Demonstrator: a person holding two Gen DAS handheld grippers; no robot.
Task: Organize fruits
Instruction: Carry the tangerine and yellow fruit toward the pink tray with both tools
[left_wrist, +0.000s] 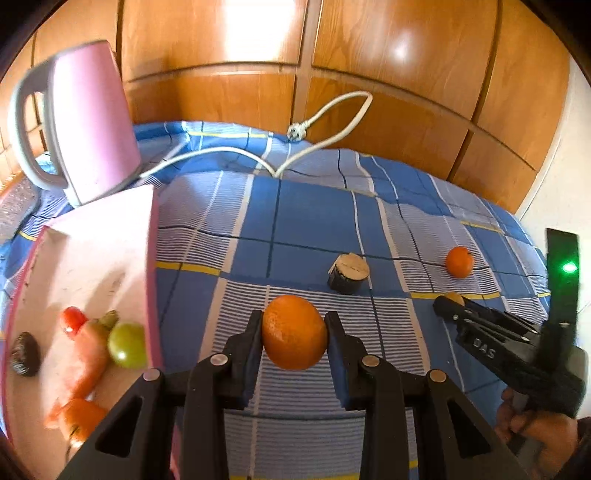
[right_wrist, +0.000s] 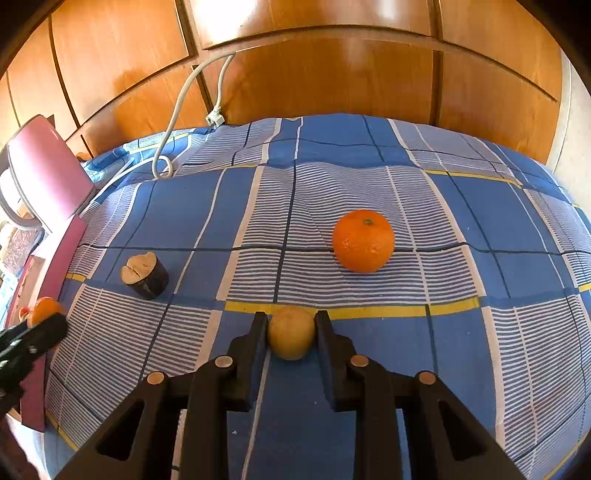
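Observation:
My left gripper (left_wrist: 294, 325) is shut on an orange (left_wrist: 294, 338) and holds it above the blue checked cloth, just right of the pink box (left_wrist: 151, 258). That box holds a green fruit (left_wrist: 127, 345), a red one (left_wrist: 74, 320), a carrot (left_wrist: 86, 365), a dark fruit (left_wrist: 25, 353) and an orange piece (left_wrist: 79, 417). My right gripper (right_wrist: 291, 323) is shut on a small yellow fruit (right_wrist: 291, 336) low over the cloth. A second orange (right_wrist: 363, 240) lies on the cloth beyond it, seen small in the left wrist view as the far orange (left_wrist: 459, 261).
A short wooden stump (right_wrist: 144, 276) stands on the cloth left of centre. A pink kettle (left_wrist: 88, 122) sits at the back left, its white cord (left_wrist: 332, 110) trailing over the cloth's far edge. Wooden wardrobe doors (right_wrist: 332, 92) rise close behind the table.

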